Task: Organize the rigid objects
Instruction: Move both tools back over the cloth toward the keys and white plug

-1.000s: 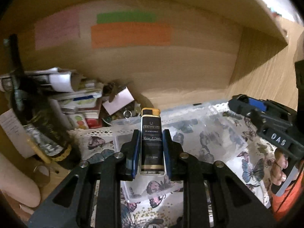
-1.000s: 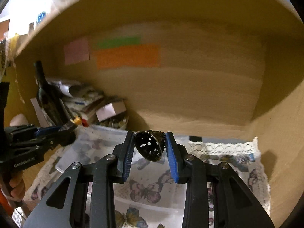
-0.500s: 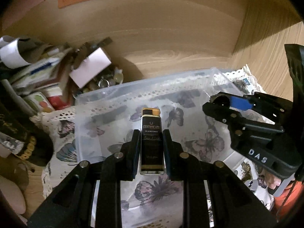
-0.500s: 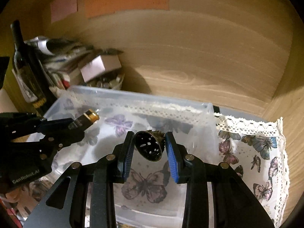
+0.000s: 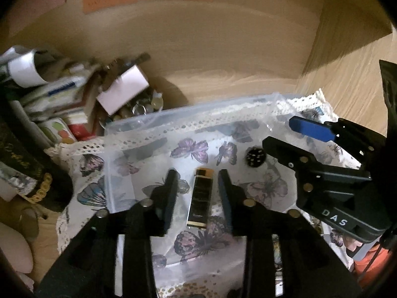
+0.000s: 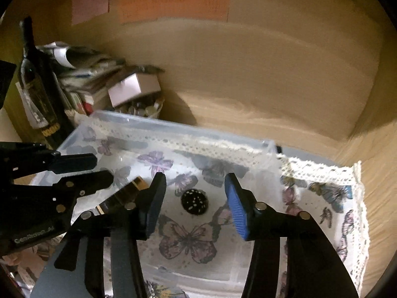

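Left wrist view: our left gripper (image 5: 197,193) gapes wide — black-and-gold lighter (image 5: 200,200) lies loose in the clear bin (image 6: 173,128). Our right gripper (image 6: 194,204) is spread too, speckled round piece (image 6: 194,198) beneath.

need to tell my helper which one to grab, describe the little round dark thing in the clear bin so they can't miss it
Find the clear plastic bin on the butterfly cloth inside the wooden shelf. On its floor lie two things: the speckled round piece and a black-and-gold lighter. Yours is the short disc with white flecks; the lighter is long and rectangular.
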{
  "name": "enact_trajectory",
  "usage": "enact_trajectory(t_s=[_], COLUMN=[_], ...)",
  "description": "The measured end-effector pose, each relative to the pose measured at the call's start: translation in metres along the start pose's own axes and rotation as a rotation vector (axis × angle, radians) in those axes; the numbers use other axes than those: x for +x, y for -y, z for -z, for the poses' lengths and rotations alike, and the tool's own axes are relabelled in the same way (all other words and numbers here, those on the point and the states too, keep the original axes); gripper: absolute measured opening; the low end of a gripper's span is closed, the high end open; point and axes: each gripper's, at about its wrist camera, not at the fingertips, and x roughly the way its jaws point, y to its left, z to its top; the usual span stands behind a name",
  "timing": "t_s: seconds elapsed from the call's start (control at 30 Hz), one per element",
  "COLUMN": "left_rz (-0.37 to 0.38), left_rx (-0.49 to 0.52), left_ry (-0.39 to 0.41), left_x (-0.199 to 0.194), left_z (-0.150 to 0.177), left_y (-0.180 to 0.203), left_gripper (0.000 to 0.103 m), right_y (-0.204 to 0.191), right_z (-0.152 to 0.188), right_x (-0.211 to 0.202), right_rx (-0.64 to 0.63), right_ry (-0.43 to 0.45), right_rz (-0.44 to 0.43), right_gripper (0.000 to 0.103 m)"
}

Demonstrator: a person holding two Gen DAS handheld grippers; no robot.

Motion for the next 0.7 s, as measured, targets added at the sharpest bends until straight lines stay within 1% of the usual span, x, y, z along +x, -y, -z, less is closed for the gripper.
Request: enact_trajectory(t_s=[0.07,0.13,0.17,0.2,0.23,0.27,0.33,0.43,0.53,0.57,0.7], left_rz=[-0.018,-0.032,-0.038,-0.044,-0.049,-0.053,-0.063,-0.095,-0.116,-0.122,-0.141], left_rx=[0.008,0.021,0.025,0.026,0.025,0.022,0.015,0.020,0.027,0.025,0.015], left_ry=[0.031,0.071,0.090,0.111,0.128,0.144,0.183,0.239,0.281,0.290,0.294], left_x=[-0.010,-0.025,-0.032,-0.040,-0.046,-0.053,-0.069,-0.092,-0.112,-0.116,-0.133], left_z=[0.000,0.001,0.002,0.003,0.004,0.005,0.008,0.016,0.028,0.030,0.048], left_y=[0.002,0.003,0.004,0.004,0.005,0.004,0.003,0.003,0.001,0.002,-0.005], left_gripper=[0.044,0.049,0.054,0.057,0.062,0.068,0.075,0.082,0.093,0.096,0.099], right_y=[-0.003,-0.005,-0.005,-0.005,-0.004,-0.004,-0.002,0.001,0.000,0.000,0.003], right_z=[-0.002,-0.003,-0.003,-0.003,-0.003,-0.003,0.000,0.008,0.017,0.020,0.039], right_x=[-0.013,-0.029,-0.036,-0.045,-0.052,-0.058,-0.073,-0.095,-0.112,-0.116,-0.129], right_rx=[-0.003,-0.008,-0.011,-0.015,-0.016,-0.015,-0.013,-0.007,0.006,0.010,0.031], right_ry=[0.033,0.071,0.087,0.107,0.119,0.132,0.165,0.203,0.227,0.231,0.227], right_rz=[0.005,0.014,0.017,0.018,0.019,0.017,0.017,0.020,0.018,0.020,0.028], right_gripper=[0.055,0.058,0.058,0.058,0.059,0.062,0.067,0.068,0.068,0.069,0.070])
